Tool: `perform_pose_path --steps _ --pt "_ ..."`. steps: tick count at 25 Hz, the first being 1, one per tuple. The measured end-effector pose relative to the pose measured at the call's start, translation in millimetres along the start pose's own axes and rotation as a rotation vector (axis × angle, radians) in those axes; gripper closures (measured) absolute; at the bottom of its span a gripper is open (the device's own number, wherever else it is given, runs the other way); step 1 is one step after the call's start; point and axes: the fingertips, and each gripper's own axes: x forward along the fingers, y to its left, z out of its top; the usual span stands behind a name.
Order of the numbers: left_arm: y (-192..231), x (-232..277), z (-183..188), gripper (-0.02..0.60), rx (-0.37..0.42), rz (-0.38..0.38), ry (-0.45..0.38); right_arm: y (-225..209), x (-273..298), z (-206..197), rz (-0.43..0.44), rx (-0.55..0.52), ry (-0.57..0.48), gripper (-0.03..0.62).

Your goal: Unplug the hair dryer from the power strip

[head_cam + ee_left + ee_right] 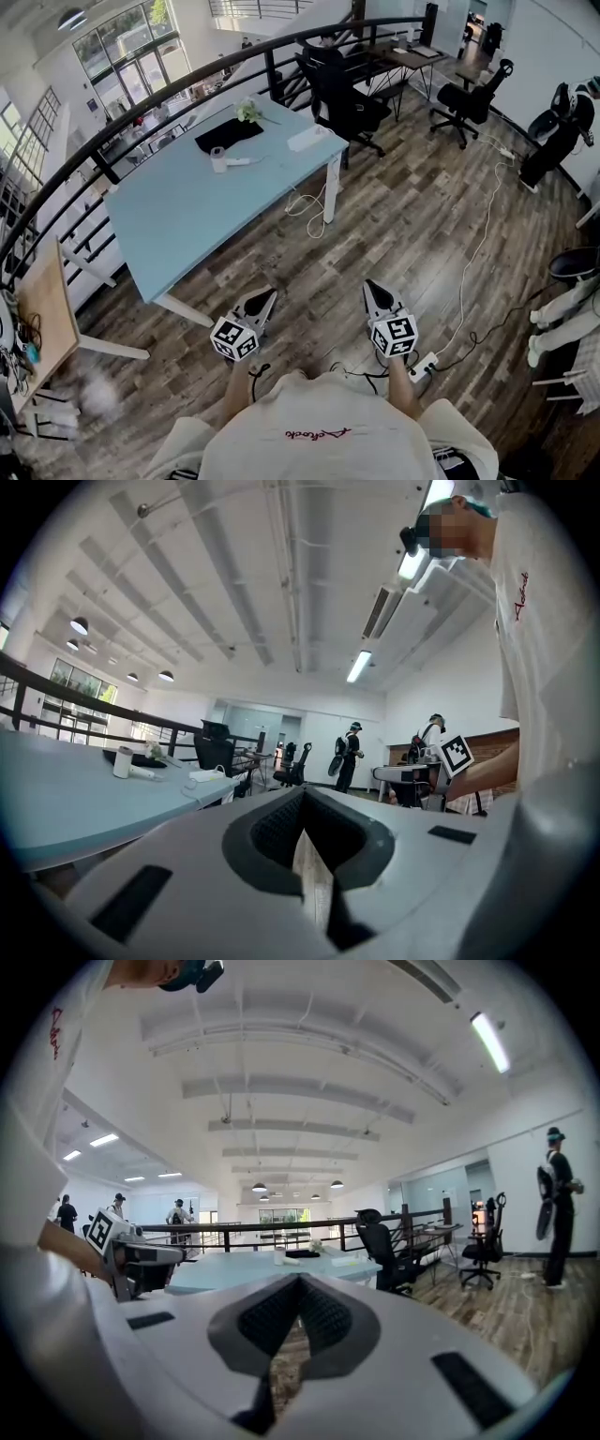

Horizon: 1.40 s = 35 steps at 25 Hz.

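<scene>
A white hair dryer (pixel 223 160) lies on the light blue table (pixel 178 216), far ahead of me; it also shows small in the left gripper view (pixel 125 762) and in the right gripper view (pixel 278 1256). A white power strip (pixel 309 139) rests near the table's right corner, and a white cord (pixel 307 202) hangs from there to the floor. My left gripper (pixel 266 298) and right gripper (pixel 371 288) are held side by side in front of my body, well short of the table. Both are shut and hold nothing (pixel 303 802) (pixel 298 1283).
A black mat (pixel 228 134) and a small plant (pixel 248 111) sit at the table's far end. A second power strip (pixel 424 366) with a long white cable (pixel 478 244) lies on the wooden floor at my right. Black office chairs (pixel 347 94) and a railing (pixel 141 103) stand beyond. People stand at the right.
</scene>
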Motion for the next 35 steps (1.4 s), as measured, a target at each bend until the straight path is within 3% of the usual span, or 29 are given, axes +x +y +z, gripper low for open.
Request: perform_pose_path --steps 12,18,35 --pt "44 -26 10 0.574 0.02 -0.03 -0.016 43 34 6 -0.02 -0.007 -0.02 0.577" --pt "52 -36 -3 0.574 0.0 -0.05 0.005 63 42 -3 -0.019 -0.002 -0.002 0.577" --pt "100 6 -10 0.574 0.002 -0.052 0.027 39 100 -16 0.004 0.008 0.022 0.577"
